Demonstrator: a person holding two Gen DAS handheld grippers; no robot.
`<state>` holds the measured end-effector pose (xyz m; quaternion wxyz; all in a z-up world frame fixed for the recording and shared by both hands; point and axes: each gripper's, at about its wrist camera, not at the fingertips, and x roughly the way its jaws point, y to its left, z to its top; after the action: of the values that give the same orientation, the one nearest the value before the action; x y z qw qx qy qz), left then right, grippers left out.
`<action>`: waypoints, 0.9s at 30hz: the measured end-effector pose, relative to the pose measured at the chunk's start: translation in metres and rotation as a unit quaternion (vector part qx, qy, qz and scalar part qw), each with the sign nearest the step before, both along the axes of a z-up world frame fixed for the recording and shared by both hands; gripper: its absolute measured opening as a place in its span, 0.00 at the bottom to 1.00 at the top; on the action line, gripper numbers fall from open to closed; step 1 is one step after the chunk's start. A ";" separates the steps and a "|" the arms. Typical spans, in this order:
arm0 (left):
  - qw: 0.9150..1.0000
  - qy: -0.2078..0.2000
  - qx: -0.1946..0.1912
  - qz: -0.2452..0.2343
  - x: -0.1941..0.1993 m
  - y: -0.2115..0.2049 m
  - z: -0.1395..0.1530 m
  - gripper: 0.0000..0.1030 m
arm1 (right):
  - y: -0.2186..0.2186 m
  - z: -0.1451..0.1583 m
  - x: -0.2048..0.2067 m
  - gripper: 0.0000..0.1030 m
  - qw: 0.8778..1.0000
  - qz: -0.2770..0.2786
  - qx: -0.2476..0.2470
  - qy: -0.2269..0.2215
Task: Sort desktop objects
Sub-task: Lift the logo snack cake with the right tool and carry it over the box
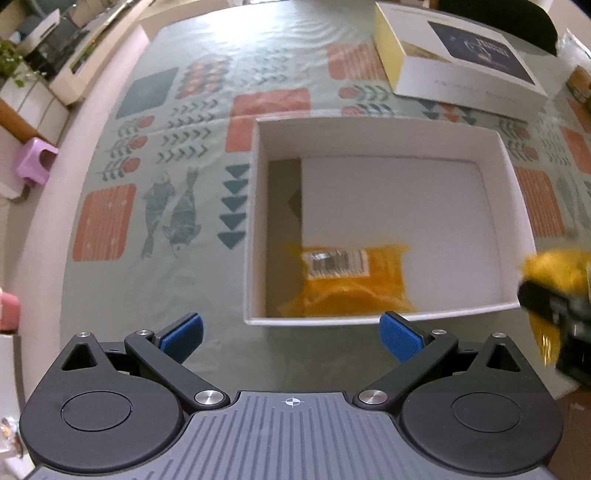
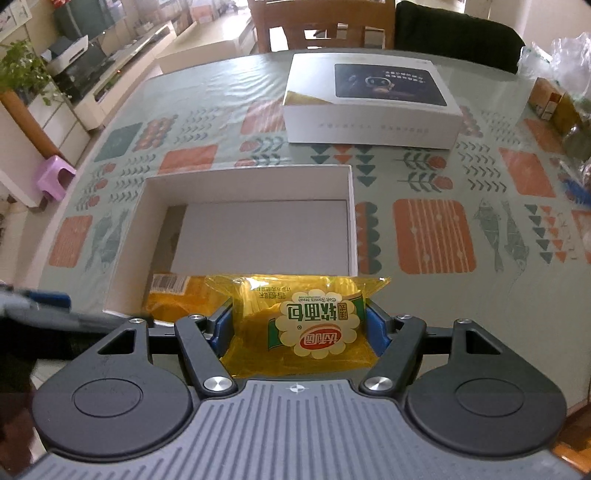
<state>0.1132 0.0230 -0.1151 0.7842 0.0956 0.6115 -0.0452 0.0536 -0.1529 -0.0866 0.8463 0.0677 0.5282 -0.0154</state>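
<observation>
- The right claw [image 2: 299, 325] grips a glossy yellow bread packet [image 2: 303, 321] between its blue ribbed pads, just at the near edge of the open white cardboard box [image 2: 243, 177].
- A second crinkly yellow packet [image 1: 351, 280] lies barcode up in the box's near corner.
- The left claw [image 1: 291, 334] is spread wide, holding nothing, above the patterned worktop [image 1: 166, 147].

Patterned tablecloth [image 2: 432, 236]: fish, leaves, orange blocks on pale green. Closed white box [image 2: 373, 107] with dark picture on lid, far side of table. Wooden chair [image 2: 321, 22] behind it, dark chair [image 2: 458, 33] alongside. Purple stool [image 2: 55, 177] on floor, left. Potted plant [image 2: 22, 70] near a low cabinet [image 2: 122, 70]. Jars and bags [image 2: 565, 110] at right edge.
</observation>
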 end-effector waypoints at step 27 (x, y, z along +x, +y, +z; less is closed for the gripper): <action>0.999 0.024 0.002 -0.038 0.073 0.027 -0.024 1.00 | 0.032 -0.092 0.071 0.87 0.993 -0.036 -0.001 0.108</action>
<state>0.1862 0.0503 -0.1395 0.7667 0.1192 0.6262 -0.0766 0.1249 -0.1211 -0.1789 0.7833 0.0841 0.6136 -0.0538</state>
